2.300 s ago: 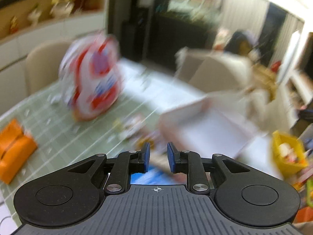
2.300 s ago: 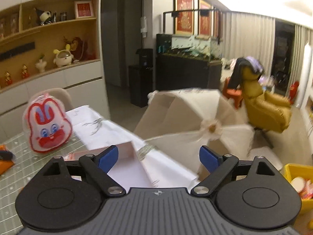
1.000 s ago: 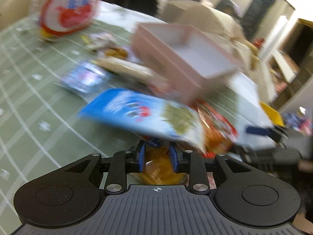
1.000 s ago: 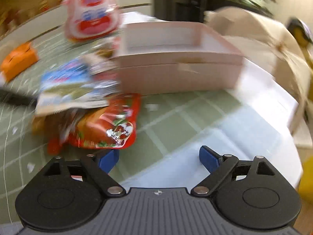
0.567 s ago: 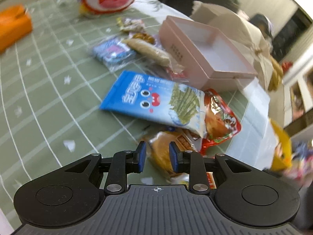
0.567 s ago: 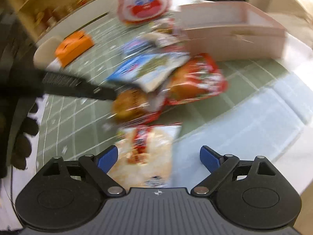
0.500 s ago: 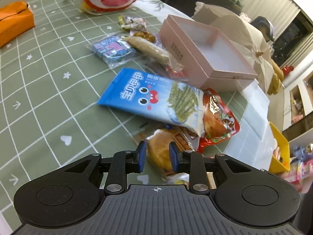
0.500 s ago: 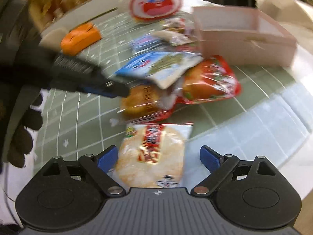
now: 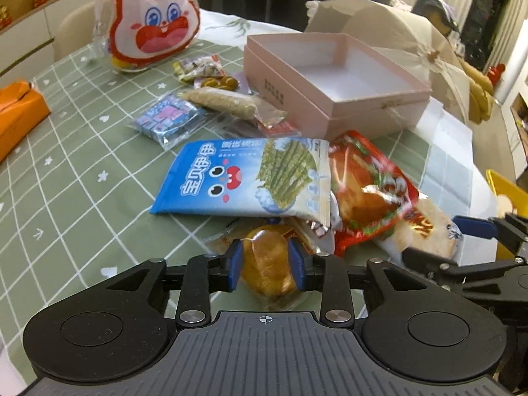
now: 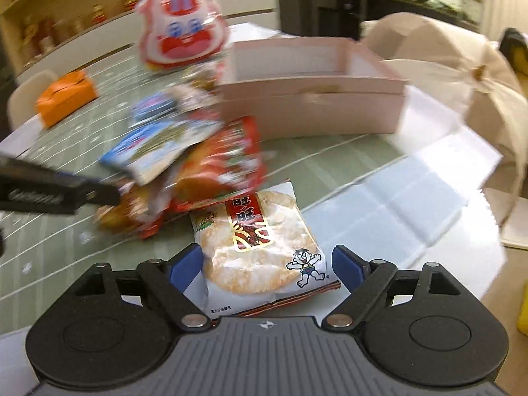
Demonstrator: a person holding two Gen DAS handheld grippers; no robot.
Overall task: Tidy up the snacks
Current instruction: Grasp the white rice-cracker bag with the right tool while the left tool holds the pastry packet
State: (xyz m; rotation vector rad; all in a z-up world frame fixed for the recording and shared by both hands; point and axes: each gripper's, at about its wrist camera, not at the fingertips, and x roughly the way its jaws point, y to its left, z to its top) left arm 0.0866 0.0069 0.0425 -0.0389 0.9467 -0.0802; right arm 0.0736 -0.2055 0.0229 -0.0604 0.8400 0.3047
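Observation:
Snack packs lie on a green checked table next to an open pink box [image 9: 336, 79], also in the right wrist view [image 10: 310, 105]. My left gripper [image 9: 265, 264] has narrow jaws on either side of a wrapped golden bun [image 9: 267, 267]; whether they grip it is unclear. A blue seaweed pack [image 9: 244, 178] and a red pack [image 9: 366, 191] lie beyond it. My right gripper [image 10: 267, 264] is open around a rice cracker pack [image 10: 260, 247], not clamping it. It also shows in the left wrist view [image 9: 429, 231].
A rabbit-shaped bag [image 9: 148, 19] stands at the back left. An orange box [image 9: 16, 112] sits at the far left. Small candy packs [image 9: 168, 118] and a long cereal bar [image 9: 227, 102] lie beside the pink box. A beige chair [image 9: 396, 33] stands behind the table.
Both grippers came down from looking across the room to the snack pile. The left jaws now sit around the bun; the right jaws have moved over the rice cracker pack.

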